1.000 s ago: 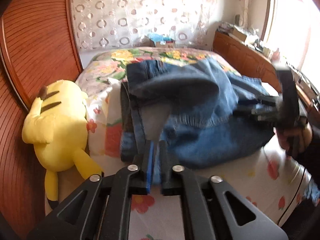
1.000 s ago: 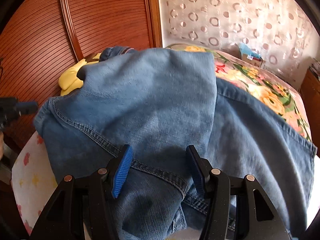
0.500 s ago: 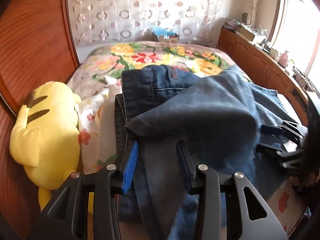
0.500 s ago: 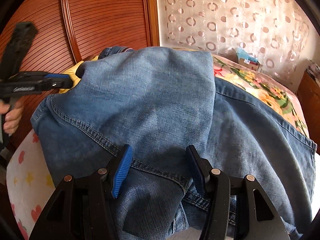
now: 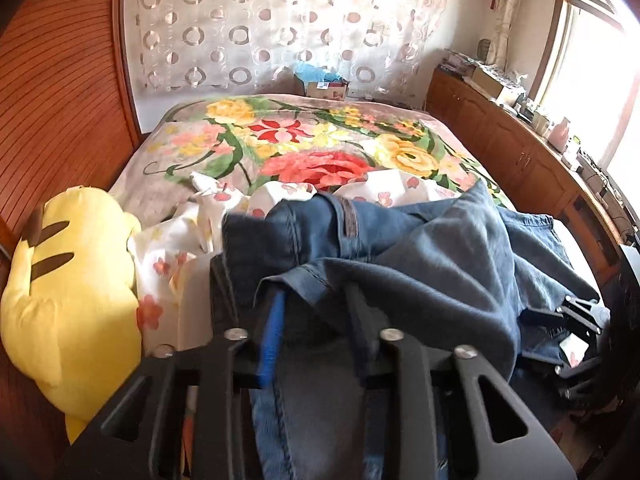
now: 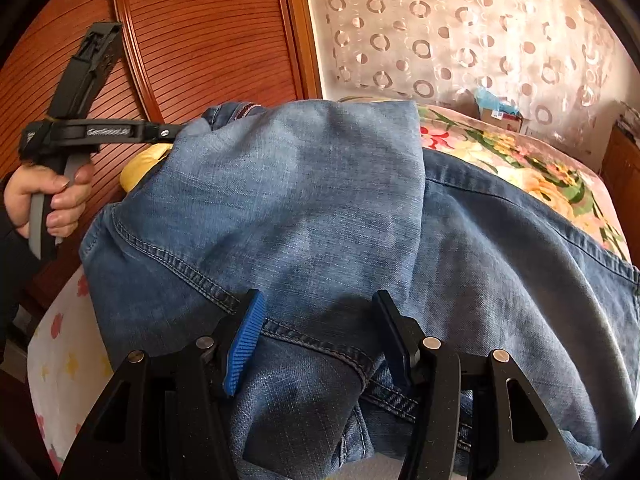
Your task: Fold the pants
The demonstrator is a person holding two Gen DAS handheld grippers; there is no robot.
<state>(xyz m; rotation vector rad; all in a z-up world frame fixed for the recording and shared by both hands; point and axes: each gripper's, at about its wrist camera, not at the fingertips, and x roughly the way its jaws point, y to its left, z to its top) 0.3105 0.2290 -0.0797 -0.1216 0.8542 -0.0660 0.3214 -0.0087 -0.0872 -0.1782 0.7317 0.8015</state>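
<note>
The blue denim pants [image 6: 320, 216] are lying bunched and partly doubled over on the bed [image 5: 304, 152], beside a yellow plush toy [image 5: 68, 280]. The left gripper [image 5: 316, 308] is closing its jaws with a folded edge of the pants draped between and over them; whether the pads are pressing yet is unclear. The right gripper [image 6: 316, 320] is hovering with its jaws standing well apart over a seamed edge, gripping nothing.
</note>
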